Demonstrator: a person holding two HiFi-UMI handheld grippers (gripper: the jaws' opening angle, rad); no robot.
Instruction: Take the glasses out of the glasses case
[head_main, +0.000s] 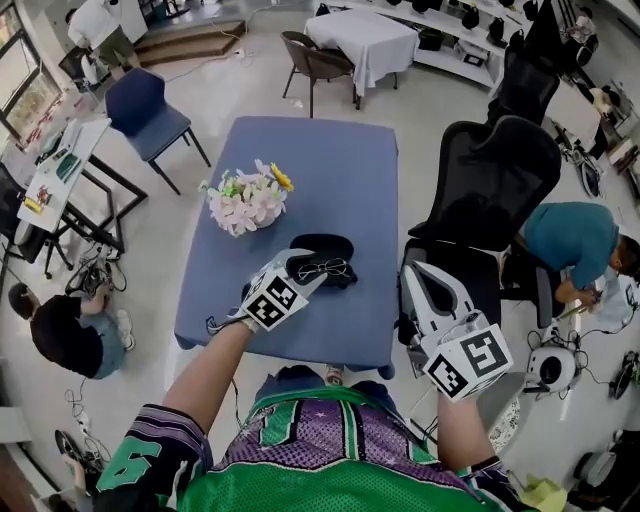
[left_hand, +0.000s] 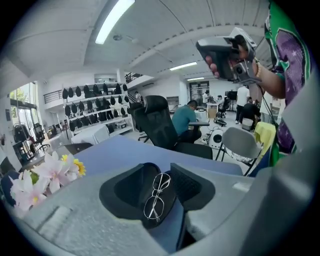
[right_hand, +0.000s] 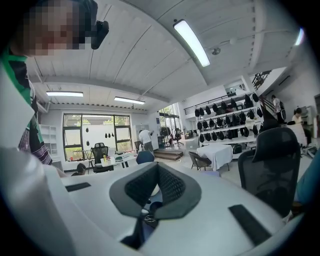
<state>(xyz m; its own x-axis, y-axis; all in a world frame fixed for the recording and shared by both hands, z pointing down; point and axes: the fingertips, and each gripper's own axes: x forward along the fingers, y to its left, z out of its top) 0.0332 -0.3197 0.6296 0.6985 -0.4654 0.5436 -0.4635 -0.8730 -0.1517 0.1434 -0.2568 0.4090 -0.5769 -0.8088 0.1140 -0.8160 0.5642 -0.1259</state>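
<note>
The blue surface (head_main: 340, 150) is carrying everything the task needs, with a bunch of flowers (head_main: 246, 200) sitting toward its left side, apart from the work and not obstructing it. A black office chair (head_main: 490, 190) is standing off the right edge. Beside it I am holding the right gripper (right_hand: 157, 167) raised and clear of the surface. Its pads are meeting at the tips with nothing between them, which I judge to be a parked pose that is leaving the reach uncrowded. The black glasses case (head_main: 322, 244) is lying in the near half of the surface and appears to be open, so that its contents are exposed from above. I am extending the left gripper (left_hand: 161, 172) low over the near end of the case, along the length of the frame. This is the approach that is letting the pads come in from either side of the frame. Its jaws are standing only a narrow gap apart, and the rim of one lens is filling that gap at the tips, so I am reading this as a light hold on the frame. The thin wire glasses (left_hand: 156, 195) are resting between the pads over the dark case, one lens at the tips and the other nearer the camera. I judge that they are not yet lifted clear.
</note>
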